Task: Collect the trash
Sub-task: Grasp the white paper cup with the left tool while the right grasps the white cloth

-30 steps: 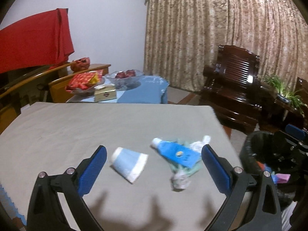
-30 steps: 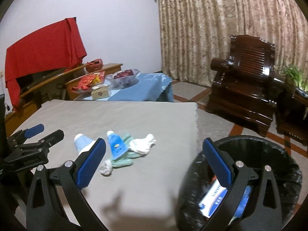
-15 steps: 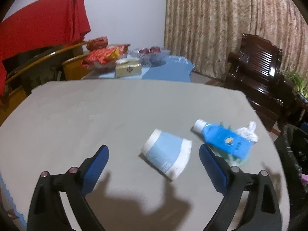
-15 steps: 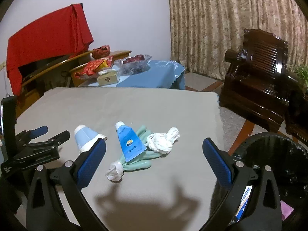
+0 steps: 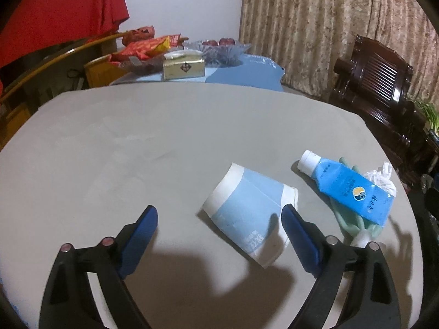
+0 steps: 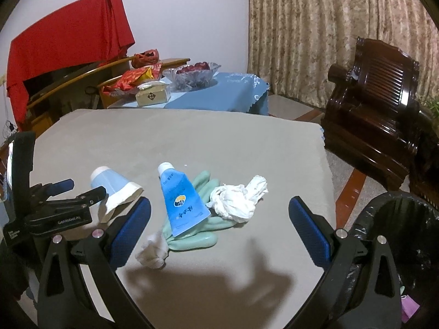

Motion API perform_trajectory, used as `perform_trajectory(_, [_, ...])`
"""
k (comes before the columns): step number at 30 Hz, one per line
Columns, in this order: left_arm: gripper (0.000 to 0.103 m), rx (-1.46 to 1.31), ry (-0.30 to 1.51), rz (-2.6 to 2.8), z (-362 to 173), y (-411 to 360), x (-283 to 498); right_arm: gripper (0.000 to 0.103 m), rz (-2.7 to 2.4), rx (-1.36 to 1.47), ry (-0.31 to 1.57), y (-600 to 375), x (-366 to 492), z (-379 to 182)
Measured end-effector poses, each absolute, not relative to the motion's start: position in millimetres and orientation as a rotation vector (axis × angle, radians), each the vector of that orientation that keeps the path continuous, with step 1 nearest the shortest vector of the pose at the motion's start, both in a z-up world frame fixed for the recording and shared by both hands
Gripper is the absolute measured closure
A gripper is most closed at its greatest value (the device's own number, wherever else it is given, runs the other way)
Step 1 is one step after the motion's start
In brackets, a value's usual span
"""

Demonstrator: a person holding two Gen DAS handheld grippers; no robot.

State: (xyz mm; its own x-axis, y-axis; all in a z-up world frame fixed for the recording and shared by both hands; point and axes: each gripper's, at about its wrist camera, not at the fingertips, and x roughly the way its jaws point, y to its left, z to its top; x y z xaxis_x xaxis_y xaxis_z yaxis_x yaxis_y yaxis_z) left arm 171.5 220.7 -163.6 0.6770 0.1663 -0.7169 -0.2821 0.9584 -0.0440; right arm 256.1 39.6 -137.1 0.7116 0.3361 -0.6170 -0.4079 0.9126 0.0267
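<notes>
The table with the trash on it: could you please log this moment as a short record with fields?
surface: grey table
trash: paper cup on its side; blue tube lying on green glove; white tissue
bin: black bin, beside table
left gripper: open, at the cup
right gripper: open, empty

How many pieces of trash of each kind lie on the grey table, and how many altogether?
Paper cup: 1
Blue tube: 1
Green glove: 1
White crumpled tissue: 1
Total: 4
</notes>
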Motion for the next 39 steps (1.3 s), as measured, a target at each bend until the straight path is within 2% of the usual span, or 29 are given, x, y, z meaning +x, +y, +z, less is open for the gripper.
perform_trajectory(11, [0.015,-0.203,0.849,0.208,-178.4,220.3,193.0,0.005,0.426,-0.121,0.689,46.5,271.3,-154.0])
perform_trajectory(18, [0.038,-0.276,0.854,0.175,-180.4,219.7,200.9,0.005,0.423,-0.117,0.693,47.8,274.2,-156.4])
perform_trajectory(25, [0.049,-0.282,0.828,0.196,-171.9,216.3,197.5,0.005,0.420,-0.114,0.698,45.2,280.0,-160.2])
perform_trajectory(31, [0.053,-0.281,0.781,0.188,-159.9,209.1,191.6,0.005,0.418,-0.116,0.700,45.3,281.3,-161.1])
perform_trajectory(39, [0.054,-0.294,0.735,0.162,-147.5,204.5,181.5,0.005,0.393,-0.092,0.700,35.8,288.7,-164.2])
